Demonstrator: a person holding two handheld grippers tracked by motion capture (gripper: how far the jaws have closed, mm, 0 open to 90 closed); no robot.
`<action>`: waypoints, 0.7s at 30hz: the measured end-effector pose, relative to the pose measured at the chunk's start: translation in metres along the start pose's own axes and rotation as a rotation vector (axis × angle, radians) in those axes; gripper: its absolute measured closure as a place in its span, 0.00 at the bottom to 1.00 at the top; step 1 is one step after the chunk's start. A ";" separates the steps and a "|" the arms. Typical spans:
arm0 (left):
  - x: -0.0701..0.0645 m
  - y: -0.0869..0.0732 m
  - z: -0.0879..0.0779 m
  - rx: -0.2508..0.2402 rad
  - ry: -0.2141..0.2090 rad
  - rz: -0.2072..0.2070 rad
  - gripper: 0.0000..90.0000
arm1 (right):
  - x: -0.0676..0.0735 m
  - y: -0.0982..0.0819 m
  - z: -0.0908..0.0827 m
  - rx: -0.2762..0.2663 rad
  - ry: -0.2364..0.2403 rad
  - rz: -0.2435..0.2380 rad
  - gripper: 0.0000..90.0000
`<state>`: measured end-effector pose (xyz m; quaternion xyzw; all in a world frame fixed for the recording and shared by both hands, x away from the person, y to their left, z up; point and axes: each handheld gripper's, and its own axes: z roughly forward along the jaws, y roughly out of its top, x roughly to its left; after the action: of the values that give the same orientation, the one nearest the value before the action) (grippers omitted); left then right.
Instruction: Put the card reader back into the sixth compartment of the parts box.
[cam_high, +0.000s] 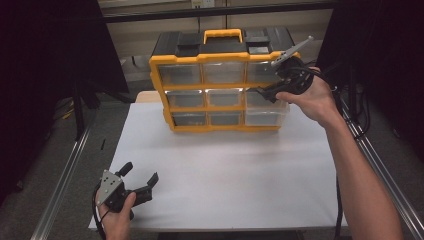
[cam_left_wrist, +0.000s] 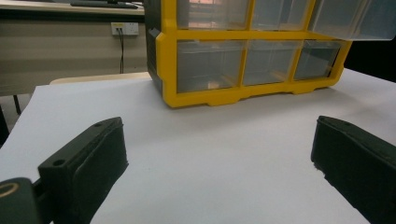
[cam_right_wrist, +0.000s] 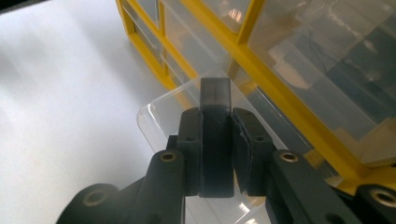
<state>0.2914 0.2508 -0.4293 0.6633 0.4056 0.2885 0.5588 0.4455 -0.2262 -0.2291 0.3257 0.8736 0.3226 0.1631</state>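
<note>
A yellow and black organizer (cam_high: 156, 75) with clear drawers stands at the back of the white table (cam_high: 225, 170). My right gripper (cam_high: 262, 91) is shut on the front tab (cam_right_wrist: 215, 91) of the right-hand drawer (cam_right_wrist: 156, 116) in the middle row. That drawer (cam_left_wrist: 355, 18) sticks out of the organizer's yellow frame (cam_left_wrist: 168, 70). In the right gripper view the pads (cam_right_wrist: 245, 140) press on both sides of the tab, with the frame (cam_right_wrist: 275, 60) just behind. My left gripper (cam_high: 141, 172) rests low at the table's front left, open, with nothing between its jaws (cam_left_wrist: 219, 154).
The organizer has a yellow carry handle (cam_high: 223, 34) on top. Metal rails (cam_high: 65, 170) run along both sides of the table. A wall socket (cam_left_wrist: 124, 29) and cable sit behind the table at the left. Bare white surface lies between the organizer and the left gripper.
</note>
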 end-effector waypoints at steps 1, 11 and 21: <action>0.000 0.000 0.000 0.000 0.001 0.001 0.04 | -0.001 -0.001 0.001 -0.001 0.003 0.000 0.82; 0.000 0.000 0.000 0.002 0.001 -0.001 0.04 | -0.008 -0.003 0.017 0.066 0.007 -0.001 0.82; -0.001 -0.001 0.001 0.005 -0.005 0.002 0.04 | -0.013 -0.007 0.026 0.103 0.007 0.020 0.82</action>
<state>0.2919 0.2495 -0.4301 0.6659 0.4042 0.2863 0.5579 0.4651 -0.2269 -0.2522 0.3410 0.8864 0.2801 0.1398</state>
